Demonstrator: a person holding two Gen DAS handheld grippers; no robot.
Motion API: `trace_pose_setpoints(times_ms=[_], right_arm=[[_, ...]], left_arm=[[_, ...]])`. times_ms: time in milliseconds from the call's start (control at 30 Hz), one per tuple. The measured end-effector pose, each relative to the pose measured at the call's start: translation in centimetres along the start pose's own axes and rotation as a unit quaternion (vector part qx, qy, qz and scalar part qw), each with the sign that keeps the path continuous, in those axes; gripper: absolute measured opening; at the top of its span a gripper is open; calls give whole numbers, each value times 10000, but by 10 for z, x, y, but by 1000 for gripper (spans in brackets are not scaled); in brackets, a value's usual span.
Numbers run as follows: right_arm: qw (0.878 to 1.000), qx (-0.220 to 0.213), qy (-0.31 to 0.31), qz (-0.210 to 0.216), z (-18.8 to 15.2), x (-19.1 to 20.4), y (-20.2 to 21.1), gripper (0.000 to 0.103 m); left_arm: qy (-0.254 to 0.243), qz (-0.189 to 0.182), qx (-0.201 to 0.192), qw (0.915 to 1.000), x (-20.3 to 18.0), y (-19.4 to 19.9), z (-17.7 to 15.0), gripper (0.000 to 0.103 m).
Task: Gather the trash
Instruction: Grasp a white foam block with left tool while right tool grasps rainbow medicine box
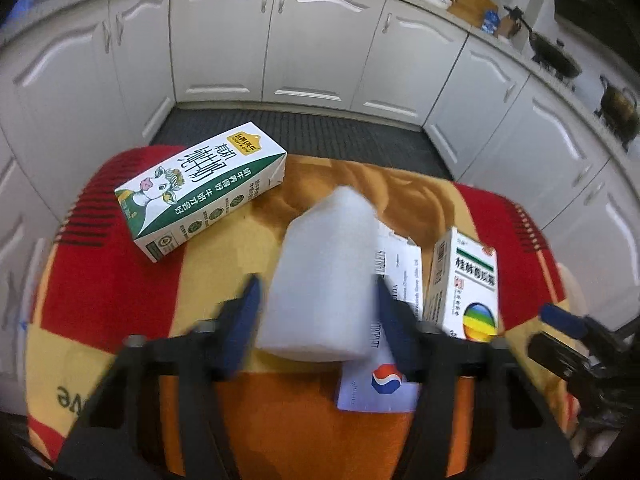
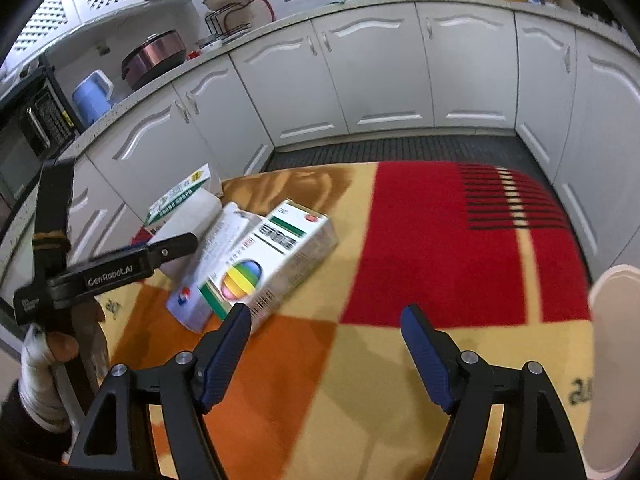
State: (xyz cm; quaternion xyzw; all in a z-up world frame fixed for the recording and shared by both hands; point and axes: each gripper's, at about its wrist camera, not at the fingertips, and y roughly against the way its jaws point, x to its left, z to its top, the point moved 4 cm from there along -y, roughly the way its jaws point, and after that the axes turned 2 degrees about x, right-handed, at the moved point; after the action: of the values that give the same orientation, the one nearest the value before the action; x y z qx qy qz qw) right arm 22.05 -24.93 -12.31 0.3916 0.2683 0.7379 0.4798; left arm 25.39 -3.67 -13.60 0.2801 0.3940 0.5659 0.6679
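Observation:
A white foam-like block [image 1: 324,256] stands on the red, yellow and orange tablecloth [image 1: 120,288], and my left gripper [image 1: 320,320] is shut on its lower part, a blue pad against each side. Under the block lies a flat white box with a red-and-blue logo [image 1: 380,388]. To its right stands a medicine box with a rainbow circle [image 1: 464,284]; a green-and-white milk carton [image 1: 200,184] lies at the far left. My right gripper [image 2: 326,320] is open over bare cloth, with the medicine box [image 2: 264,264] just left of its left finger.
White kitchen cabinets [image 2: 380,72] ring the table beyond a dark floor mat [image 1: 304,136]. A white rounded container [image 2: 612,360] sits at the right edge of the right wrist view. A hand [image 2: 60,344] holds the left gripper's handle at the left.

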Motion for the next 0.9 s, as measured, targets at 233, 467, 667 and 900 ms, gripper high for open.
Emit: trace_pose_setpoints(times_ms=[233, 467, 667, 900], right_arm=[[9990, 199, -392, 42, 34, 22, -40, 78], [9969, 710, -138, -297, 38, 38, -80, 72], [9922, 869, 637, -620, 24, 30, -53, 66], [9926, 880, 587, -596, 11, 18, -46, 67]], left_arm=[[332, -279, 139, 9990, 16, 11, -4, 33], [311, -321, 242, 9987, 20, 18, -8, 33], [286, -305, 339, 9986, 19, 9, -3, 35], [478, -227, 432, 9977, 20, -12, -1, 30]])
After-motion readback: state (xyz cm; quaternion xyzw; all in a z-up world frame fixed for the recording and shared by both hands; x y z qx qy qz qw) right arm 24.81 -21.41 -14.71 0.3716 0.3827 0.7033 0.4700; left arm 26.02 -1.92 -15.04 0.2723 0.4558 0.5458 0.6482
